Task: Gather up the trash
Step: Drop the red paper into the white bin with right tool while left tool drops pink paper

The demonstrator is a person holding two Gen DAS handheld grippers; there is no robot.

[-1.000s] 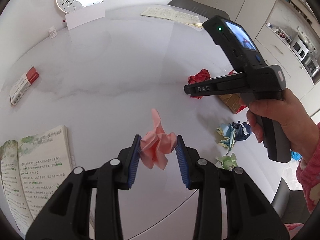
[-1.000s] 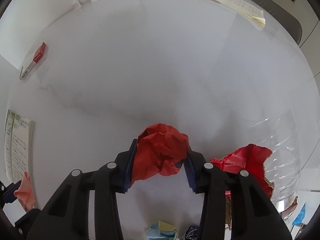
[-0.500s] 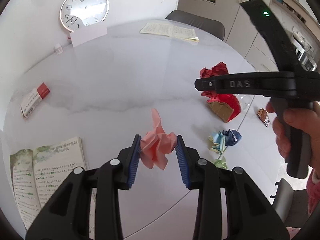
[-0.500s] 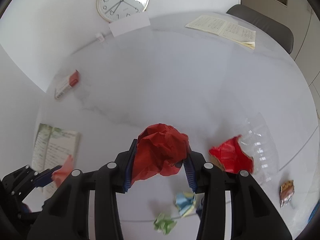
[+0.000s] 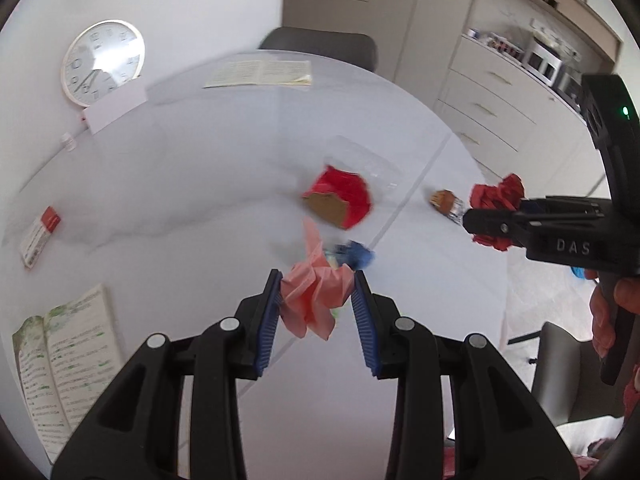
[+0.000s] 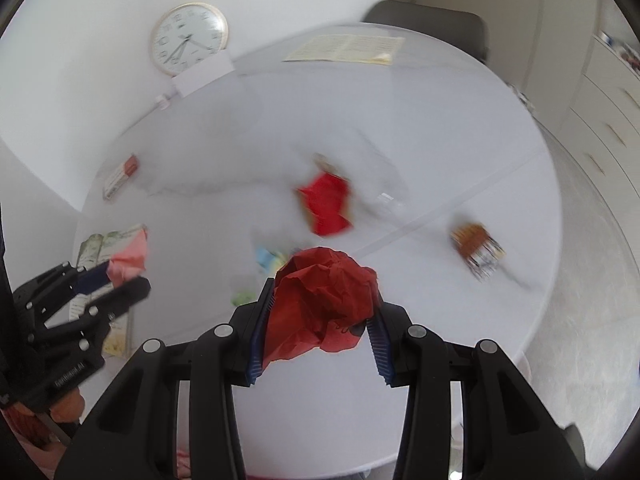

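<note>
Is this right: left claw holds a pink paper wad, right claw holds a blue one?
Not quite. The right claw is shut on a red paper wad, as the right wrist view shows. The left claw does hold the pink paper wad.

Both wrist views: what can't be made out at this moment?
- Right wrist view: motion blur smears the snack wrapper; its print is unreadable.
- Left wrist view: the pink paper ball hides most of the blue paper wad.
- No trash bin appears in either view.
</note>
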